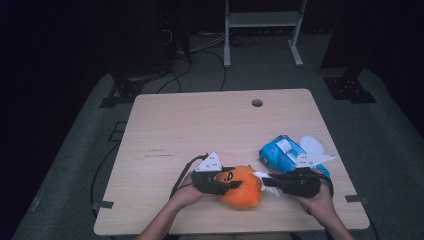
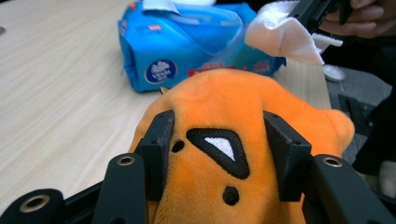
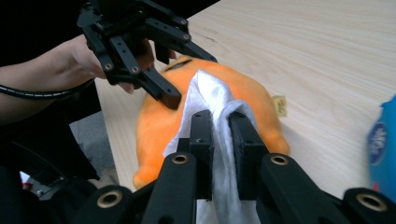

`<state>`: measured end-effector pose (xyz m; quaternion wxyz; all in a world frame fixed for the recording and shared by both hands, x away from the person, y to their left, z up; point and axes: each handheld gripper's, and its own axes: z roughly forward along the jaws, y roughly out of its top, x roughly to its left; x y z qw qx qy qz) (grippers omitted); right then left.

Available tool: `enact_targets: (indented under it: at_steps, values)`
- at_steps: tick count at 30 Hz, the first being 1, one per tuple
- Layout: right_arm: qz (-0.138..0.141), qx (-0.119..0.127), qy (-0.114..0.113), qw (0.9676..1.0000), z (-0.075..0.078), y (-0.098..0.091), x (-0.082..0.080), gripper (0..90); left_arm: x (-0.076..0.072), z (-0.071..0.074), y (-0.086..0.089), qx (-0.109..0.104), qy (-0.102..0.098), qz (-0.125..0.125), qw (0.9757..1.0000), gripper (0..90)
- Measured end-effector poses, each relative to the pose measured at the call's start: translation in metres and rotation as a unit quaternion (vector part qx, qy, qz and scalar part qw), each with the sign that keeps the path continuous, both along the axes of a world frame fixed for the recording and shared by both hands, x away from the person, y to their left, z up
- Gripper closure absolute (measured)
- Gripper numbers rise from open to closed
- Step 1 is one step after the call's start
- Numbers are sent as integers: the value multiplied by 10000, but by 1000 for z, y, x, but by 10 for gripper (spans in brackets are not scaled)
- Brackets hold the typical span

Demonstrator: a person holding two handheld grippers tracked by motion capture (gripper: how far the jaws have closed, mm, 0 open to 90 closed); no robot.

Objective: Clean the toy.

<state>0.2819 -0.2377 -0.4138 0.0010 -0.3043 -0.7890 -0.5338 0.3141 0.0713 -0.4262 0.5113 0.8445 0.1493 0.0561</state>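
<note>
An orange plush toy (image 1: 242, 189) lies near the table's front edge. My left gripper (image 1: 231, 181) is shut on it, its black jaws pressing into both sides of the toy's face (image 2: 233, 107) by the embroidered eye. My right gripper (image 3: 221, 126) is shut on a white wipe (image 3: 210, 91), which drapes onto the top of the plush toy (image 3: 252, 93). The left gripper (image 3: 187, 77) clamps the toy from the far side in the right gripper view. In the high view the right gripper (image 1: 267, 180) meets the toy from the right, the wipe (image 1: 261, 176) at its tip.
A blue pack of wipes (image 1: 280, 152) with its flap open lies just behind the right gripper, with a white round lid (image 1: 312, 144) beside it. The wooden table (image 1: 200, 125) has a cable hole (image 1: 257, 103) at the back. Cables and stand feet sit on the floor beyond.
</note>
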Motion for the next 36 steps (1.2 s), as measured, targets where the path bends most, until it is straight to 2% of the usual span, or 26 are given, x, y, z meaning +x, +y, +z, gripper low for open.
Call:
enact_targets:
  at_steps: [3,5,7,9,13,21,28,36]
  values:
    - [-92,-69,-66,9999,2,-7,1,801,2,2,5,-49,-53,137,9999,508]
    - [-226,-338,-145,9991,1,-10,1,799,4,4,9,-67,-76,234,9997,508]
    - [-266,-474,-47,9985,-2,-12,3,759,6,5,13,-98,-89,337,9993,508]
    - [-389,-760,-74,9963,-5,-11,4,735,7,7,16,-118,-102,402,9991,509]
    - [-341,-972,-74,9947,-8,-5,5,663,9,9,20,-183,-136,452,9987,510]
    - [-322,-1115,-78,9932,-13,-2,6,580,13,11,26,-229,-168,584,9979,510]
    - [-280,-1244,-113,9918,-11,-1,5,575,17,12,33,-281,-181,738,9967,509]
    - [-251,-1325,-21,9909,-16,3,6,566,21,14,38,-356,-205,881,9953,509]
